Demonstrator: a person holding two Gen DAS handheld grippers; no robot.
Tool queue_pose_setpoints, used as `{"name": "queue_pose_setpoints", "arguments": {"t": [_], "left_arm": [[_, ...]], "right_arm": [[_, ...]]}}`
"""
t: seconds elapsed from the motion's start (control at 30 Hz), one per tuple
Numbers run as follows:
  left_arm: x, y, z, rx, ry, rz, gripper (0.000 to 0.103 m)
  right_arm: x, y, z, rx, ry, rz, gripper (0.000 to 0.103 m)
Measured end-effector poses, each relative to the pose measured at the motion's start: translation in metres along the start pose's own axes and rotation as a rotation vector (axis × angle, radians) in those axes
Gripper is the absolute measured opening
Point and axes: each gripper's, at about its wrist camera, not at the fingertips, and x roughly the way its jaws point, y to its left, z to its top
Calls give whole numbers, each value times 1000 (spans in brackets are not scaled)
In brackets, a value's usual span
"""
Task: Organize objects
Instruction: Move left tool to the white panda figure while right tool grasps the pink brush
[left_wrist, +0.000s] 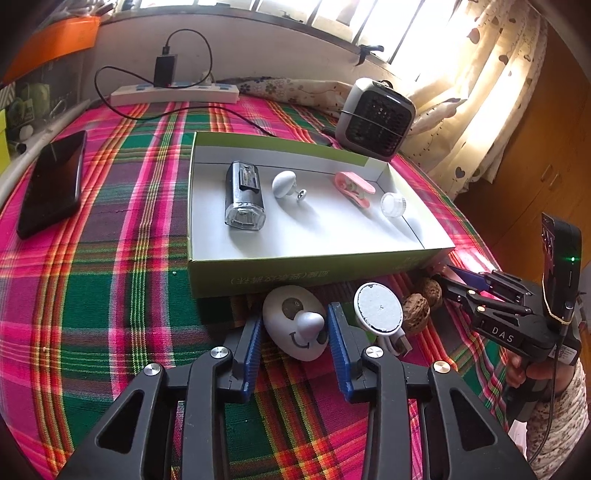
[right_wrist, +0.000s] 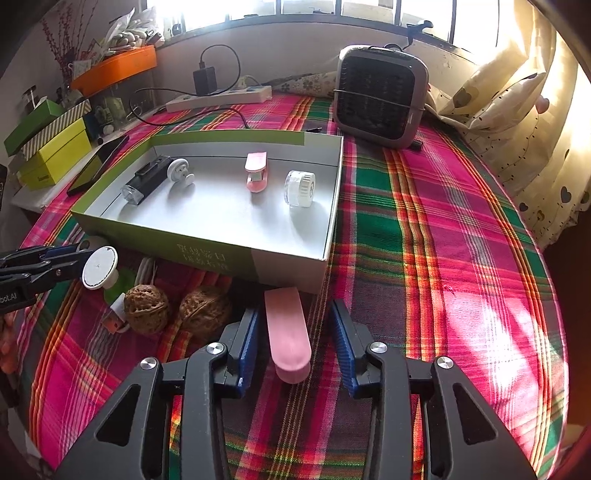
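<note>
Your left claw stands wide, its blue pads on either side of a white egg-shaped toy with a smiling face; there are gaps on both sides, so it grips nothing. The toy lies on the plaid-covered surface, just in front of the green box. Right of the toy a round white disc with a cable leans up, and two walnuts sit just beyond it.

Your right claw is also wide, straddling a pink oblong case that lies on the cloth with its far end at the box's near wall. Neither pad touches it.

Inside the box, along the far side, lie a black bike light, a white knob, a pink clip and a small clear jar, each apart from the next.

Outside, a black phone lies to the left, a power strip at the back and a small grey fan behind the box's far right corner.
</note>
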Motion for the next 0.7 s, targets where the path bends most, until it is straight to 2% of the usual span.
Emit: {"name": "queue_pose_setpoints", "arguments": {"t": [0.13,0.7], "left_arm": [[0,0,0,0,0,0,31],[-1,1,0,0,-1,-1,31]], "right_arm": [[0,0,0,-1,-2,7,18],[0,1,0,-3,-2,8,18]]}}
